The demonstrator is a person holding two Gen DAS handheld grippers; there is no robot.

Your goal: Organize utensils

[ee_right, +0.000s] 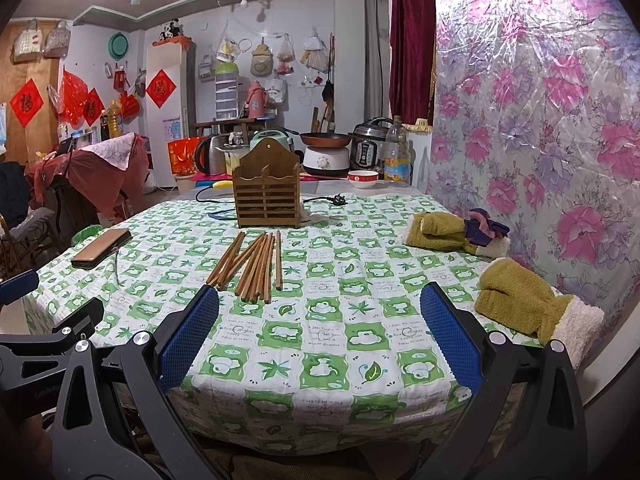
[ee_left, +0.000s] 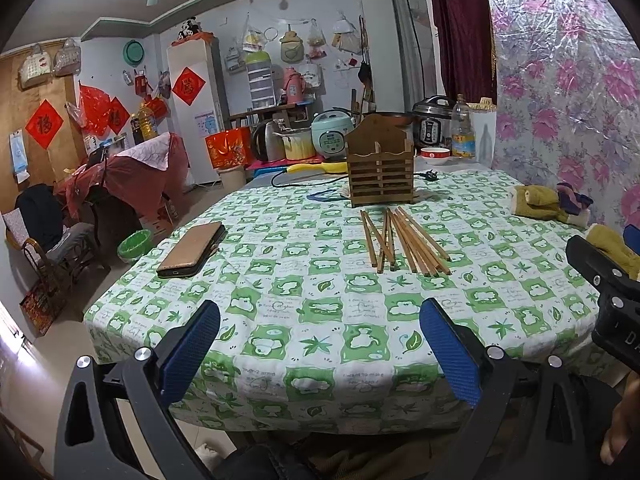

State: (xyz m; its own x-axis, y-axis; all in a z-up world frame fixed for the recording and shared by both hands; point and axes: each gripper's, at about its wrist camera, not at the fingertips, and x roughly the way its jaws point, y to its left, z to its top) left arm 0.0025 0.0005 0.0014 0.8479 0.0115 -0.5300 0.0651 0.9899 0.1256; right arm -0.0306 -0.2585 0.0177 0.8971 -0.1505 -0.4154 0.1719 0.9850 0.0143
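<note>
Several wooden chopsticks lie loose in a pile on the green-and-white tablecloth, just in front of a brown slatted wooden utensil holder. The chopsticks and the holder also show in the right wrist view. My left gripper is open and empty, near the table's front edge, well short of the chopsticks. My right gripper is open and empty, over the front of the table, with the chopsticks just beyond its left fingertip. The right gripper's body shows at the right edge of the left wrist view.
A phone in a brown case lies at the left of the table. Olive mittens lie at the right, near the floral wall. A black cable and plug, a bowl and cookers stand behind the holder.
</note>
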